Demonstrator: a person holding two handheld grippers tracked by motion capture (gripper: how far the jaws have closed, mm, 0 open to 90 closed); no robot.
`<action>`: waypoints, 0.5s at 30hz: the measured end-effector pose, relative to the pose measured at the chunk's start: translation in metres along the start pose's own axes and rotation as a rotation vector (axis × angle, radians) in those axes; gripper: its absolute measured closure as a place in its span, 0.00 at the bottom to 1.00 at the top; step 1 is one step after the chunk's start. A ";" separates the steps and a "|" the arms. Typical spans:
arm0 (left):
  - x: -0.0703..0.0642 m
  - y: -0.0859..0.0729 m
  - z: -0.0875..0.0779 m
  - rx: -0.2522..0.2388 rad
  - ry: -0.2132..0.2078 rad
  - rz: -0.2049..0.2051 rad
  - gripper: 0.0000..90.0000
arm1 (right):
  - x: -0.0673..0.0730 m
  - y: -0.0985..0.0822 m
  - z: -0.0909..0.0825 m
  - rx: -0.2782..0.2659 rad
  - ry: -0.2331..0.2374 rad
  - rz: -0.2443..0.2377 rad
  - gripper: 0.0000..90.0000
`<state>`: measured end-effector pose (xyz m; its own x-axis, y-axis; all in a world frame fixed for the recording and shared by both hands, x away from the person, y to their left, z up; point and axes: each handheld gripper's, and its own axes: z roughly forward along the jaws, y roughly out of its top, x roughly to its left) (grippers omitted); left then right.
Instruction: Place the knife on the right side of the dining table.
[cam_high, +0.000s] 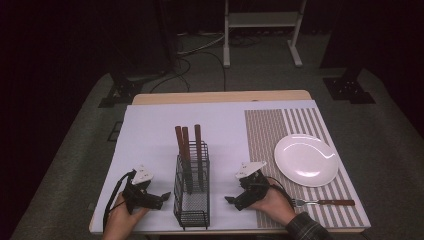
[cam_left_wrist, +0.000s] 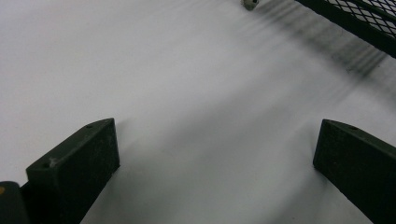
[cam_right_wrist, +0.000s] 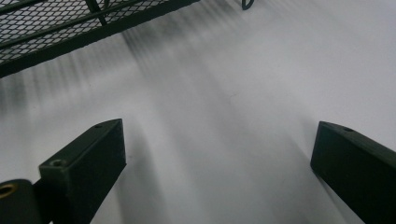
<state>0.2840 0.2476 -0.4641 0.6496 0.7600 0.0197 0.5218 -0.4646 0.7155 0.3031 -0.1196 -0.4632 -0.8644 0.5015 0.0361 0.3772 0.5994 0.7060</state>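
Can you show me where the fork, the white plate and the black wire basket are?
fork (cam_high: 324, 202): high view, on its brown handle, lying on the striped mat.
white plate (cam_high: 306, 160): high view, on its bare middle.
black wire basket (cam_high: 192, 200): high view, on its mesh front wall.

Grey carpet floor (cam_high: 75, 145) surrounds a wooden table (cam_high: 220, 96) covered by a white sheet (cam_high: 150, 130). Room behind is dark; black curtain-like walls on both sides. White metal frame stand (cam_high: 262, 22) at far centre, legs on the carpet. Cables (cam_high: 200, 55) trail across the floor behind the table. Black stand bases (cam_high: 350, 87) sit at far left and right.
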 end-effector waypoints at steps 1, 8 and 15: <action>0.000 0.000 0.000 0.000 0.000 0.000 0.00 | 0.000 0.000 0.000 -0.001 0.001 0.000 0.02; 0.000 0.000 0.000 0.000 0.000 0.000 0.00 | 0.000 0.003 -0.004 -0.013 0.003 0.003 0.02; 0.000 0.000 0.000 0.001 0.000 0.000 0.00 | -0.001 0.009 -0.008 -0.028 0.006 0.008 0.02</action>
<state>0.2840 0.2476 -0.4641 0.6495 0.7601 0.0200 0.5222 -0.4650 0.7149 0.3051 -0.1200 -0.4508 -0.8633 0.5025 0.0464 0.3752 0.5777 0.7249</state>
